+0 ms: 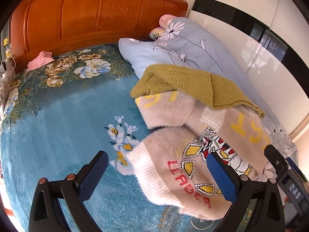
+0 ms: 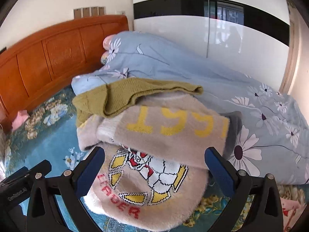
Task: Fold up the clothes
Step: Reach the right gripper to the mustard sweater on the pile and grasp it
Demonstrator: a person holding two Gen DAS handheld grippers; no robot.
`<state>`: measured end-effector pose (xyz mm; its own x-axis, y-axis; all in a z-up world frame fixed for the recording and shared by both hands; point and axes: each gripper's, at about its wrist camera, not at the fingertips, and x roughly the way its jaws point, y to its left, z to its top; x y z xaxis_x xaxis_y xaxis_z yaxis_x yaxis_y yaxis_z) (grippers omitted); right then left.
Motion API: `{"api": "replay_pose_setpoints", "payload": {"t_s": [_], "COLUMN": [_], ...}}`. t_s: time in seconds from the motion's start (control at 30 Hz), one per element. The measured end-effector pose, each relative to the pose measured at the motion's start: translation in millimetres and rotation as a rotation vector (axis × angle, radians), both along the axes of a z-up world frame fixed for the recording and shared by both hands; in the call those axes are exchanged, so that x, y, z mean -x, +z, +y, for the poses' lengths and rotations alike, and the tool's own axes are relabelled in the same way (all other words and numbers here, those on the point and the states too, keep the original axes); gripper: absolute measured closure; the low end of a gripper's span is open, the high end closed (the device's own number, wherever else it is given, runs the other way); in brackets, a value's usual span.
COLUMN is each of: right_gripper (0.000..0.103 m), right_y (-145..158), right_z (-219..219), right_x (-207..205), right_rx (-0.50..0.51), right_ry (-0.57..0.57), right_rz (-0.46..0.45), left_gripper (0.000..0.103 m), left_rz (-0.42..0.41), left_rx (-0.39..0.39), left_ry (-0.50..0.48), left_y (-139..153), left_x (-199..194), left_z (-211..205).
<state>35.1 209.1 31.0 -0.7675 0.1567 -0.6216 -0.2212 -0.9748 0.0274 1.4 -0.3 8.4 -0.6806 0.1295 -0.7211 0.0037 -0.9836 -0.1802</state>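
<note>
The bed, under its blue flowered blanket, carries a pale blue quilt along the far side. Against the quilt lies a heap of clothes: a beige fluffy sweater with red lettering and a knitted crest lies bunched and doubled over itself nearest the cameras, its white ribbed hem turned toward the left side, and an olive knit sweater is draped over its far part.

The heap fits either a sweater partly gathered into folds or one yet to be spread, so a good fold here depends on finding true edges: pinch hem or shoulder seam, not loose pile, and keep both grips level so the thick fabric does not twist.

The left gripper points forward over the hem end, fingers wide apart with the fabric between them but not pinched. The right gripper hovers over the crest, fingers likewise spread, clamped on nothing.
</note>
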Motion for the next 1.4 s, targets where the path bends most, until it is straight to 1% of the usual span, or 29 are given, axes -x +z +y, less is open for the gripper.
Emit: {"api": "replay_pose_setpoints", "payload": {"t_s": [0.13,0.17,0.27,0.4,0.43,0.53,0.73,0.93,1.13,1.23,1.4], "right_gripper": [0.0,0.0,0.0,0.0,0.0,0.0,0.0,0.0,0.0,0.0,0.0], "right_y": [1,1,2,3,4,5,5,4,1,-1,-8], "right_z": [-6,-8,-13,-19,-21,-26,-35,-44,-57,-63,-71], "right_x": [8,11,17,25,27,34,46,59,76,86,106], "right_rx": [-0.015,-0.019,-0.03,-0.045,-0.049,-0.06,-0.109,-0.143,-0.178,-0.176,-0.174], "right_ry": [0.004,0.005,0.007,0.011,0.012,0.015,0.031,0.037,0.055,0.063,0.076], "right_rz": [-0.018,-0.023,-0.037,-0.055,-0.06,-0.074,-0.094,-0.107,-0.12,-0.125,-0.144], "left_gripper": [0.0,0.0,0.0,0.0,0.0,0.0,0.0,0.0,0.0,0.0,0.0], "left_rz": [0.046,0.039,0.005,-0.062,-0.081,-0.083,-0.106,-0.127,-0.103,-0.098,-0.114], "left_rx": [-0.059,-0.089,-0.108,-0.09,-0.095,-0.12,-0.097,-0.119,-0.092,-0.095,-0.078], "left_ry": [0.013,0.026,0.053,0.058,0.046,0.043,0.02,0.007,-0.003,-0.008,-0.004], "left_y": [-11,-14,-19,-17,-14,-16,-18,-24,-24,-23,-30], "left_x": [-18,-20,-13,5,13,20,35,49,67,76,95], "left_z": [-7,-12,-17,-18,-23,-30,-28,-30,-31,-32,-36]}}
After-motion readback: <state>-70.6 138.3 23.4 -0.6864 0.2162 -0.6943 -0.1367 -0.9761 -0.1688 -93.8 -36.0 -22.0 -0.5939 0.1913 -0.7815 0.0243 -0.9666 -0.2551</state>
